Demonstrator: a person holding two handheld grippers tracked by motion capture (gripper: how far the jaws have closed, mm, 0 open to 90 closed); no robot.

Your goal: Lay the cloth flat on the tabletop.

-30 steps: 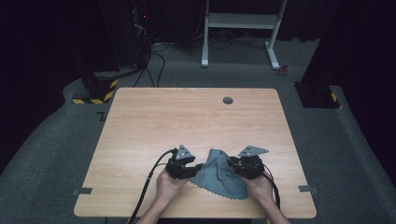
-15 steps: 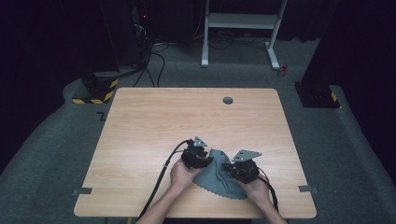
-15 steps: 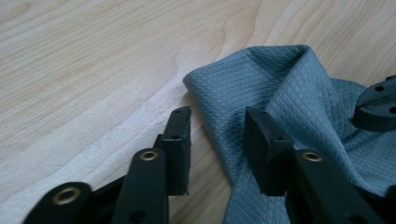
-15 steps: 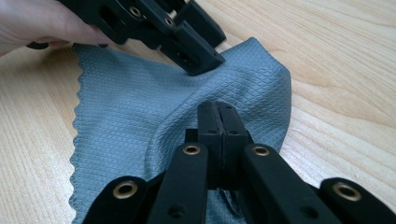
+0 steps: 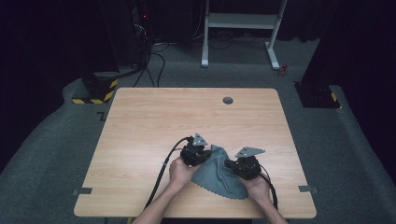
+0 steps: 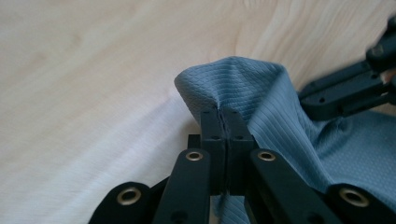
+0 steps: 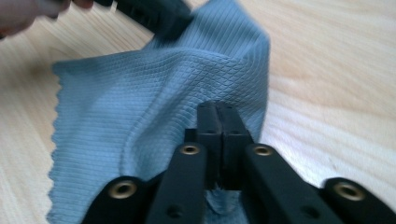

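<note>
A blue-grey textured cloth (image 5: 218,175) with a zigzag edge lies near the table's front edge between two hands. My left gripper (image 5: 201,151) is shut on the cloth's far corner, and the cloth (image 6: 243,86) bunches up over its closed jaws. My right gripper (image 5: 236,167) is shut on the cloth's right side, with the cloth (image 7: 154,93) spreading away to the left. The left gripper (image 7: 154,14) appears across the cloth in the right gripper view. The right gripper (image 6: 348,91) shows at the right of the left gripper view.
The wooden table (image 5: 154,126) has a round grommet hole (image 5: 228,100) near its far edge. Cables trail from both grippers toward the person. Beyond the table stand a white desk frame (image 5: 240,28) and a yellow-black striped base (image 5: 93,91) on grey carpet.
The left gripper has moved right and forward with the cloth's corner. The two grippers have come closer together, and the cloth is bunched and narrower between them.
</note>
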